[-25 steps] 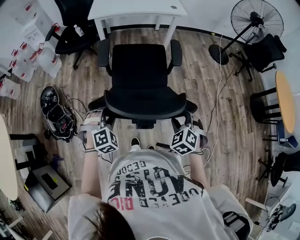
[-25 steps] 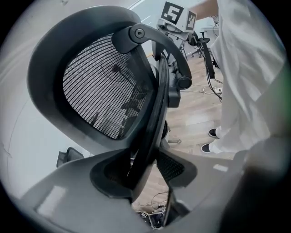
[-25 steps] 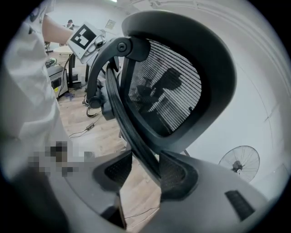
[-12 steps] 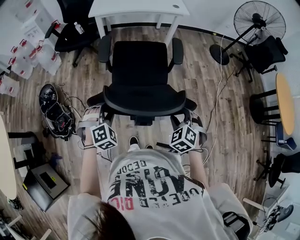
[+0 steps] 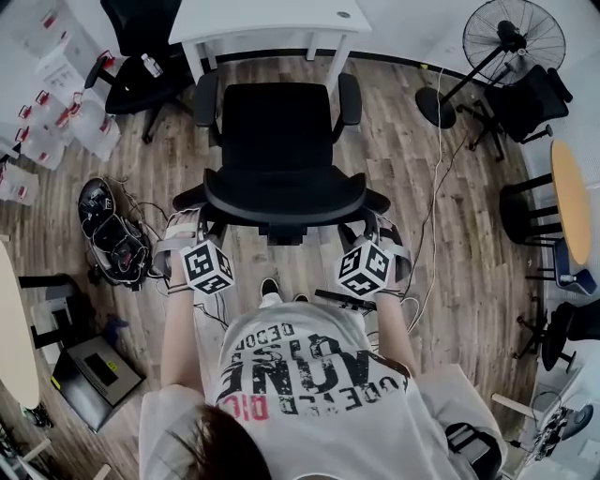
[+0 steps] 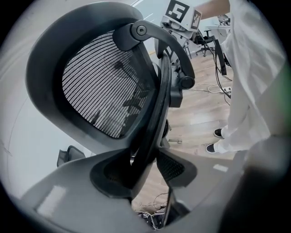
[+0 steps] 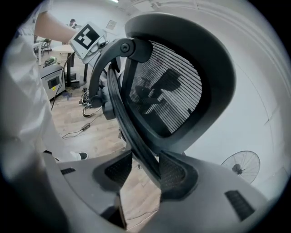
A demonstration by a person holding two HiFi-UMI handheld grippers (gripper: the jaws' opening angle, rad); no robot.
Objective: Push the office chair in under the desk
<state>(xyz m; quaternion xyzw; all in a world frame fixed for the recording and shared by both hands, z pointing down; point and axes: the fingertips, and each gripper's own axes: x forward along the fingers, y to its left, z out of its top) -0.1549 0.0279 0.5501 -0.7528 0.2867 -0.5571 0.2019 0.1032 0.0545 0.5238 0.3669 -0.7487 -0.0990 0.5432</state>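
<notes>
A black office chair (image 5: 279,122) faces a white desk (image 5: 272,21) at the top of the head view, its seat just short of the desk's front edge. The chair's curved backrest (image 5: 281,199) is nearest me. My left gripper (image 5: 194,228) grips the backrest's left edge, and my right gripper (image 5: 368,232) grips its right edge. In the left gripper view the backrest frame (image 6: 152,113) runs down between the jaws of the left gripper (image 6: 145,169). The right gripper view shows the backrest frame (image 7: 132,132) clamped in the right gripper (image 7: 143,170) in the same way.
A second black chair (image 5: 141,67) stands left of the desk beside stacked white boxes (image 5: 42,108). A bag with cables (image 5: 111,236) lies on the wood floor at left. A standing fan (image 5: 511,37), more black chairs (image 5: 534,98) and a round table (image 5: 572,202) are at right.
The chair has rolled a little up the picture toward the desk, and both grippers have moved along with it, keeping their hold on the backrest.
</notes>
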